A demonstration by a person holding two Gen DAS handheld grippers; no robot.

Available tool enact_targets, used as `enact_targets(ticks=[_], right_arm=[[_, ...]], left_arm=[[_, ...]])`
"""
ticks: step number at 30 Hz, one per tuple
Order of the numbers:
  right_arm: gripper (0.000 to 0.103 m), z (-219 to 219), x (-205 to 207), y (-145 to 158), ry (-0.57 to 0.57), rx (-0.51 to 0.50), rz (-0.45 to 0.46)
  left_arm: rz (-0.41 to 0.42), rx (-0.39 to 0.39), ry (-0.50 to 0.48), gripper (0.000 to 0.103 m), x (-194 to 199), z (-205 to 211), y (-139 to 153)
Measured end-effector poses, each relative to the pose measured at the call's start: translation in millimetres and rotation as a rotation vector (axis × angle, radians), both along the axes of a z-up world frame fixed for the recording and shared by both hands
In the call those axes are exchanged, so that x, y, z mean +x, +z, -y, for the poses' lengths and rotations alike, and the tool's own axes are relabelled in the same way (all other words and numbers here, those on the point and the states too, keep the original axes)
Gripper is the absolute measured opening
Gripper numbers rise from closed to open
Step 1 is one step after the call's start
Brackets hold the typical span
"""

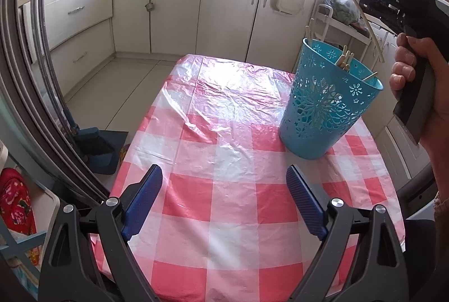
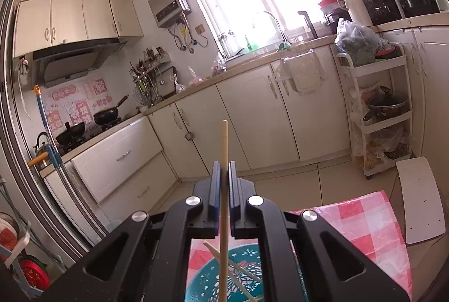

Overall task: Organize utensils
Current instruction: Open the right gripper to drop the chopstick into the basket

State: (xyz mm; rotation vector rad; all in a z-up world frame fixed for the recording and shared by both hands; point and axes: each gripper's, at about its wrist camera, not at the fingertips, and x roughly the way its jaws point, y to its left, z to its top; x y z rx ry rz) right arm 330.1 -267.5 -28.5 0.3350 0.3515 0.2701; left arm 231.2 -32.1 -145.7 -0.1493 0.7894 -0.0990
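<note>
A turquoise perforated basket [image 1: 328, 105] stands on the right side of the red-and-white checked table [image 1: 224, 223], with several pale chopsticks [image 1: 344, 60] leaning inside it. My left gripper [image 1: 223, 168] hovers low over the cloth in front of the basket, open, with nothing between its blue pads. A hand [image 1: 407, 72] holds my right gripper above and behind the basket. My right gripper [image 2: 224, 166] is shut on a single chopstick [image 2: 224, 145], which passes upright between its pads. The lower end of that chopstick hangs over the basket [image 2: 241, 276].
Cream cabinets [image 1: 174, 10] run along the back under a bright window. A white trolley [image 2: 376, 117] with pots stands at the right, with a white board [image 2: 421, 198] beside the table. A sliding door frame [image 1: 36, 77] and a dustpan [image 1: 101, 147] are at the left.
</note>
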Motion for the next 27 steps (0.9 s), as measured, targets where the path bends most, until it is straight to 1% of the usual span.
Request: enact_targets(ticks=[5,7,10,15,18,22,23,25,26,27], right_arm=[[0.006,-0.5,8.5,-17.6,0.001,-0.027,-0.058],[0.007,1.2,7.2,-21.7,0.015,-0.02,-0.074],[0.007,-6.8,3.4,-21.7,0.028,-0.086,-0.083],[0.007,-7.4,-7.8,-29.3,0.065,-0.103,-0.12],[0.007,-2.3,-21.4,-29.2,0.068,-0.087,-0.13],[0.008,3.6,-49.3,-27.0,0.07,-0.081,-0.138],[0.012,5.4,-57.5,-27.4,0.071,-0.081,-0.145],[0.028,8.5,-72.4,-28.7,0.058,-0.088,-0.16],[0.041,10.8,-82.1,-29.7,0.043,-0.093,-0.169],[0.044,12.0,-89.1,-30.0,0.033,-0.096,-0.174]], left_arm=[[-0.032,-0.011,-0.001,0.086,8.8,1.2,-11.9],[-0.038,-0.011,-0.005,0.086,9.9,3.4,-14.8],[-0.042,-0.011,-0.009,0.086,10.5,5.8,-15.2],[-0.026,-0.011,-0.004,0.086,7.0,5.0,-6.7],[-0.01,-0.007,0.002,0.088,2.9,4.7,1.3],[0.017,0.005,0.005,0.091,-5.0,6.7,16.2],[0.024,0.01,0.004,0.092,-7.2,7.9,20.2],[0.043,0.026,0.003,0.094,-13.5,11.0,29.2],[0.052,0.032,0.002,0.095,-16.5,12.1,33.0],[0.061,0.038,0.001,0.095,-20.1,13.2,37.1]])
